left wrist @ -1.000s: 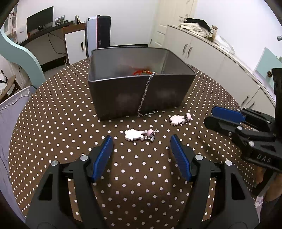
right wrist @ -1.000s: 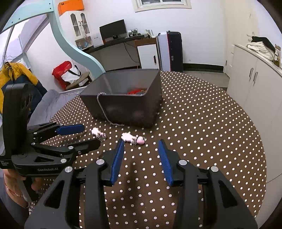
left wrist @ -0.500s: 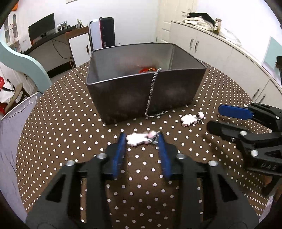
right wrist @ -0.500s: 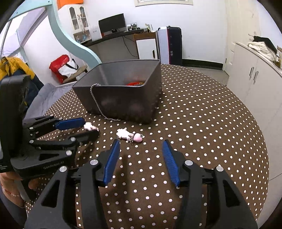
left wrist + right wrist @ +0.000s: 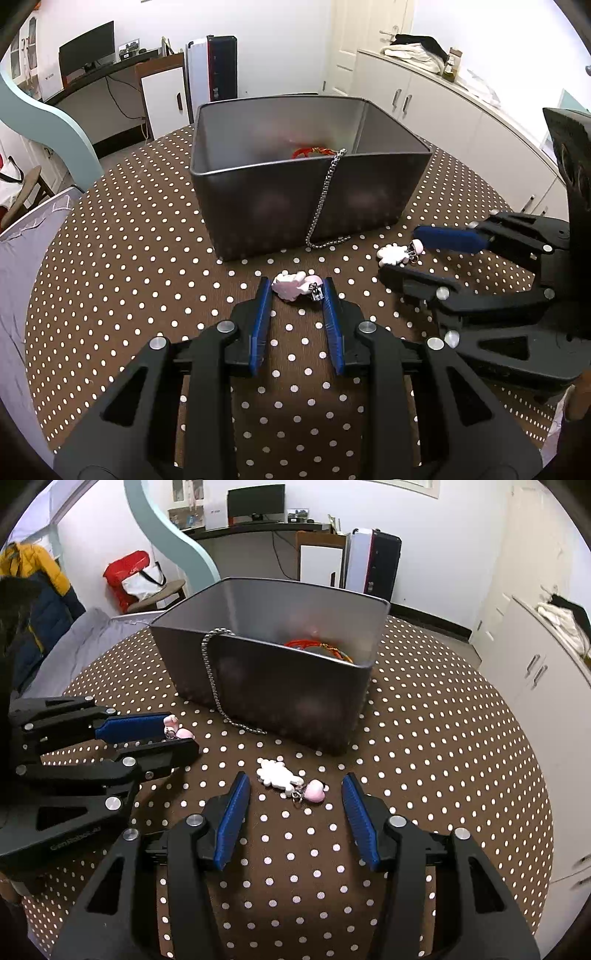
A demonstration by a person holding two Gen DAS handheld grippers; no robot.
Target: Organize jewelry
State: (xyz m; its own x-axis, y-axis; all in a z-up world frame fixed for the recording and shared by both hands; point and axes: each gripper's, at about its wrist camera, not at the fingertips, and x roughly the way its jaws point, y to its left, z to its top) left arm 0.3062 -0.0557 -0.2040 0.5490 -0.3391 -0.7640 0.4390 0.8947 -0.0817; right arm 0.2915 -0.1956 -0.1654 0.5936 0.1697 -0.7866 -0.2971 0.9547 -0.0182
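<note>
Though half behind its wall, bin [image 5: 280, 206] contents [image 5: 314, 151] barely legible

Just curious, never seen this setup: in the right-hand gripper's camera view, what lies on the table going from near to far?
Right gripper → white charm with pink heart → silver chain's end → grey bin with red cord inside.

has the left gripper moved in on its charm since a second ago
Yes. The left gripper has come forward toward the grey bin, its jaws have just been closing, and the pink-and-white charm now sits between its fingertips.
</note>
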